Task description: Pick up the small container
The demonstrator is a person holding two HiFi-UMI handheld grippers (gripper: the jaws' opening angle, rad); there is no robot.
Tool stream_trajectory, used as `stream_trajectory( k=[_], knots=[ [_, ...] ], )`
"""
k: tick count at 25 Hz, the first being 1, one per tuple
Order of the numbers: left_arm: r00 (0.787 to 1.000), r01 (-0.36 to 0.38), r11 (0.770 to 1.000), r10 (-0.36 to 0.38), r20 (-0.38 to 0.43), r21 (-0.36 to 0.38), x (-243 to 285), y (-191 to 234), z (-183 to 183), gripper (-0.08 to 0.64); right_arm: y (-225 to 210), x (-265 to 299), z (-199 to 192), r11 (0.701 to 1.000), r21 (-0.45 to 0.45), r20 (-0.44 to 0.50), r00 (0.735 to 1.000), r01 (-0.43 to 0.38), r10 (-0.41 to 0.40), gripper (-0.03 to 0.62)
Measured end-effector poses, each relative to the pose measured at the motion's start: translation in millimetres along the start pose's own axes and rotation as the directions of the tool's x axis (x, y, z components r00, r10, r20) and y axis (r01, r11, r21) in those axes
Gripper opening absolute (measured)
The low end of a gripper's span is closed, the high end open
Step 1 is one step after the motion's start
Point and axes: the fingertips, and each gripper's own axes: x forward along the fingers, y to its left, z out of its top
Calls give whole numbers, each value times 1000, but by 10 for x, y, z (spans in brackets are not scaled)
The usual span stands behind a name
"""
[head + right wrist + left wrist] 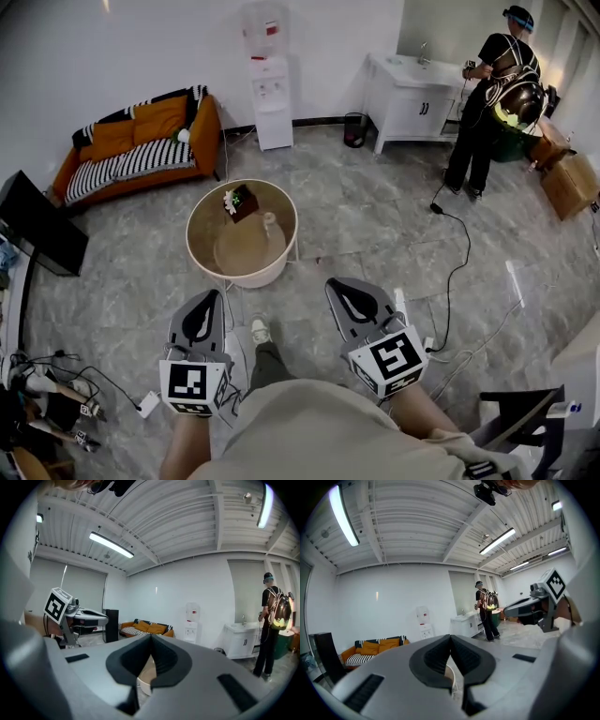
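left gripper [201, 302] and right gripper [351, 289]: jaws closed tip to tip, nothing held. small pale container [270, 225] on round table [246, 278], well apart.

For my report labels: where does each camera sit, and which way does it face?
Head view: on the head, steeply down at the round table; both forearms, a leg, left gripper, right gripper.
Left gripper view: on that gripper, along its shut jaws toward the water dispenser; right gripper at right.
Right gripper view: on that gripper, along shut jaws; left gripper at left.
All share the sofa and water dispenser.
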Motion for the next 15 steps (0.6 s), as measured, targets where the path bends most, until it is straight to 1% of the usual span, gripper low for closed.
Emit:
stream_trajectory(
  k=[8, 15],
  knots=[
    [1000, 4, 1000, -4, -19, -17, 380, 373, -122, 6, -95, 528, -30, 1000, 4, -30, 1000, -6, 6, -5],
    [999, 4, 999, -5, -37, -35, 885, 878, -204, 6, -241, 1234, -19, 1000, 8, -66, 998, -14, 14, -5]
  ],
)
